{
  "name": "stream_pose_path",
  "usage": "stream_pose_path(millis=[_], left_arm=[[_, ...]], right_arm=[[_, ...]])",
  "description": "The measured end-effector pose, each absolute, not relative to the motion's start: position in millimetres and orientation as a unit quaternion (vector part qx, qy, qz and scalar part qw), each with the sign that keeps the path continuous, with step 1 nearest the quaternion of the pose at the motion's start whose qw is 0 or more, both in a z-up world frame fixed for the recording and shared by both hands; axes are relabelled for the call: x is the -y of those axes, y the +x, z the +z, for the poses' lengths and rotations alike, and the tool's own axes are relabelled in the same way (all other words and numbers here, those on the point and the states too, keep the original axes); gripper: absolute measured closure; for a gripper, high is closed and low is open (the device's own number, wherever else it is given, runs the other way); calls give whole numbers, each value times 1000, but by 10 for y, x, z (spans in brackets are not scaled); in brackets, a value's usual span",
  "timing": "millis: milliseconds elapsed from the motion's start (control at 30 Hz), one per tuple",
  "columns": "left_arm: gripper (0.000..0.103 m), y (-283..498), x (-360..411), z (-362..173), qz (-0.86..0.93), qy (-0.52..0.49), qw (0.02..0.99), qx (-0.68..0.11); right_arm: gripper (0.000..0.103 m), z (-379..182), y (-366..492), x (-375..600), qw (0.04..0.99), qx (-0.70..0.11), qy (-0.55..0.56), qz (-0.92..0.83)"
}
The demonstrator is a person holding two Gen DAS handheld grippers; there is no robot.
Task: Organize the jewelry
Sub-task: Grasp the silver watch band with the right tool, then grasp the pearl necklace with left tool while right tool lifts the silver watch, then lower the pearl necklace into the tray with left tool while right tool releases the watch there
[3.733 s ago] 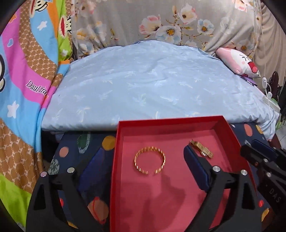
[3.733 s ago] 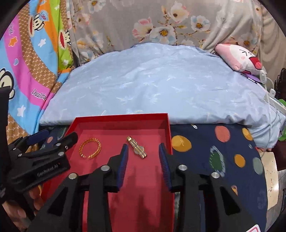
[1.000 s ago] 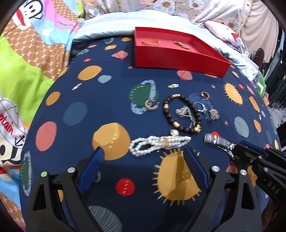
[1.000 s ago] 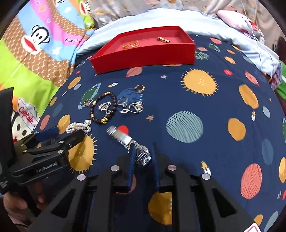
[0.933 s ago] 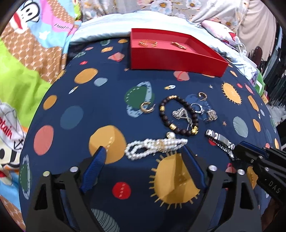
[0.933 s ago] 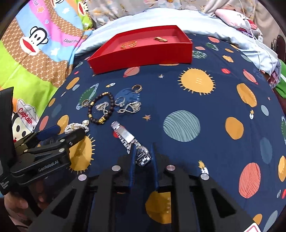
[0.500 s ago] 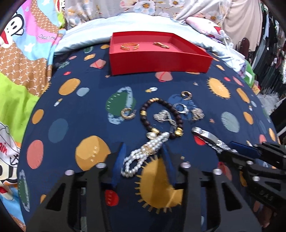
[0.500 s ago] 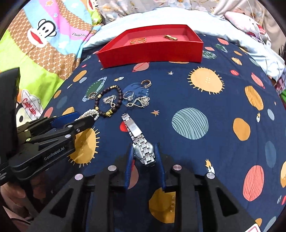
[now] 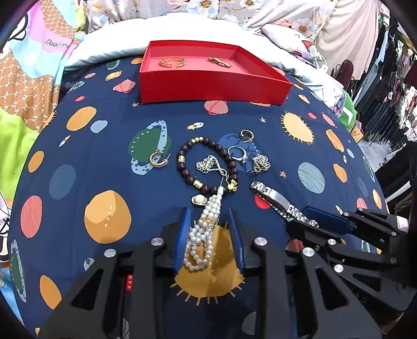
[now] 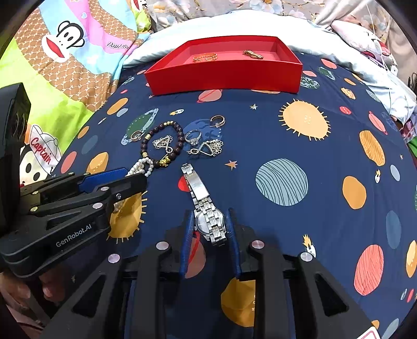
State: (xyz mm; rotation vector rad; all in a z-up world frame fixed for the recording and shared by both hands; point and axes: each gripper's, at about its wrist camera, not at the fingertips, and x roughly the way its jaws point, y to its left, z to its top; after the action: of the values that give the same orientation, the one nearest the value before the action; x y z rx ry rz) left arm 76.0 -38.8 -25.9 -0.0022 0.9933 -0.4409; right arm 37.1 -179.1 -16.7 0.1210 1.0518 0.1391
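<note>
A red tray (image 9: 208,86) at the far side holds a gold bangle (image 9: 172,62) and a gold chain piece (image 9: 219,61). Loose jewelry lies on the planet-print cloth: a dark bead bracelet (image 9: 206,164), rings and earrings. My left gripper (image 9: 208,221) straddles a pearl bracelet (image 9: 206,232), its blue pads close on both sides. My right gripper (image 10: 209,226) straddles the case of a silver watch (image 10: 206,208), pads against its sides. The watch also shows in the left wrist view (image 9: 276,199).
A silver ring (image 10: 193,136), silver filigree earrings (image 10: 211,148), a gold hoop (image 9: 158,159) and another hoop (image 10: 218,119) lie between the grippers and the tray. A pale blue pillow (image 10: 234,23) lies behind the tray. Colourful blanket on the left.
Both grippers left the tray and came down over the loose jewelry. The left jaws narrowed around the pearl bracelet. The right jaws, tight on the watch a second ago, widened slightly around its case.
</note>
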Motion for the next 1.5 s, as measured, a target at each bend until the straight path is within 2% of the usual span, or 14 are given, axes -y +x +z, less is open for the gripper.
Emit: stream_pose_path(millis=[67, 200, 867, 900, 933, 1500], left_arm=[[88, 754, 385, -261, -213, -3, 854, -475], [90, 728, 365, -255, -210, -6, 854, -477], [90, 700, 225, 186, -207, -31, 873, -441], [90, 714, 221, 199, -207, -31, 873, -440], [90, 733, 215, 219, -205, -32, 874, -439], [90, 867, 157, 353, -196, -43, 882, -426]], right_arm=[[79, -165, 368, 1802, 860, -502, 63, 67], [79, -156, 357, 1800, 859, -502, 68, 68], [80, 323, 346, 1941, 888, -450, 78, 57], [81, 350, 359, 1953, 890, -446, 78, 56], [92, 375, 374, 1960, 892, -443, 77, 54], [92, 502, 431, 2072, 899, -426, 85, 47]])
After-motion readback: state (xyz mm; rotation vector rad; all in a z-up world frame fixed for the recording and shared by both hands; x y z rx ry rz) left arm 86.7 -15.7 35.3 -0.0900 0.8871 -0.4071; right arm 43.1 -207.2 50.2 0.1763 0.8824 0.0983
